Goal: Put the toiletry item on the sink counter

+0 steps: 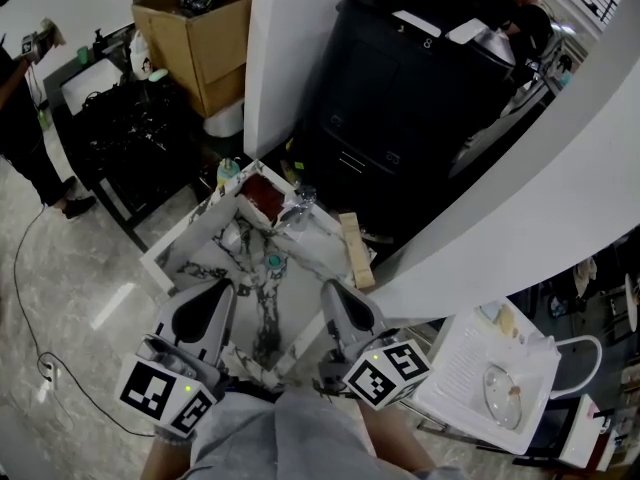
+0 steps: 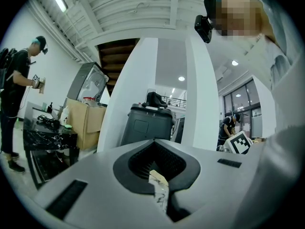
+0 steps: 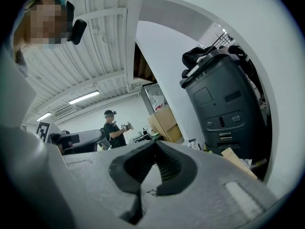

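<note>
Marble sink bench [image 1: 262, 313] carries a small teal-capped item [image 1: 273, 261] mid-surface, apart from both tools. Near edge: left tongs [image 1: 221, 290] and right tongs [image 1: 331, 290] pinched closed, empty. Placement looks done, though I can't confirm what the item is.

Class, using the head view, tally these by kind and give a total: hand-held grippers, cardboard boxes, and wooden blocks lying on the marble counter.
Grippers: 2 (left gripper, right gripper)
Cardboard box: 1
Wooden block: 1
Total: 4
</note>
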A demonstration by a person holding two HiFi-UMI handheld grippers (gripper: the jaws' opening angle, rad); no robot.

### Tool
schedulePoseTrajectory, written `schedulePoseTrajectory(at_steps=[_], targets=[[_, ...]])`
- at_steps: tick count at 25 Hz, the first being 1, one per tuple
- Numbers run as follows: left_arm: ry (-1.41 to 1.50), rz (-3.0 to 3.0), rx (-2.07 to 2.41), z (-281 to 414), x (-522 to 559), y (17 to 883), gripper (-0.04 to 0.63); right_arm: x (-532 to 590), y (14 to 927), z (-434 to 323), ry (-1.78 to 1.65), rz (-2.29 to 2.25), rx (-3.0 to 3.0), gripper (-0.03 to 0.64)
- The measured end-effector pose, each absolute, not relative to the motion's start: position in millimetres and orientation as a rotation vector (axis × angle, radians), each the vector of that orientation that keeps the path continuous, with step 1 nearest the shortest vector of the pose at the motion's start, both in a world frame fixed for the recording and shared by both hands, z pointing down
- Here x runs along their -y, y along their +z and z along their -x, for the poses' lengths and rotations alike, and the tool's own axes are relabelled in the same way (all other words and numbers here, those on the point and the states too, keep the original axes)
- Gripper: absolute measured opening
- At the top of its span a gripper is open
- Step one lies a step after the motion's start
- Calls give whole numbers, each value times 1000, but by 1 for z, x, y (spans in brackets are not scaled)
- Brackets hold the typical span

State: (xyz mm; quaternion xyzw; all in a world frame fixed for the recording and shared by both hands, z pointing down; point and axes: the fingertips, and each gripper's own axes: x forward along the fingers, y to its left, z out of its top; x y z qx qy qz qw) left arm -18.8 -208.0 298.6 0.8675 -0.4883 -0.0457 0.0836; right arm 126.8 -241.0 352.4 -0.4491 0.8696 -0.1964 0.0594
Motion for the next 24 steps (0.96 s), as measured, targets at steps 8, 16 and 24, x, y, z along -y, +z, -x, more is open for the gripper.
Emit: schedulePoseTrajectory(at_steps=[8,16,24], targets=[[-138,-2587,1453,17,210,302,5,242,354,-127,-594,1355,-2642,-2],[-132,-2586,1456,16,210,302,5,241,358,-127,-617,1341,-2648,-2],[-125,-2581,1456,15,210,303,5,240,362,-127,-638,1333,-2662,-3]])
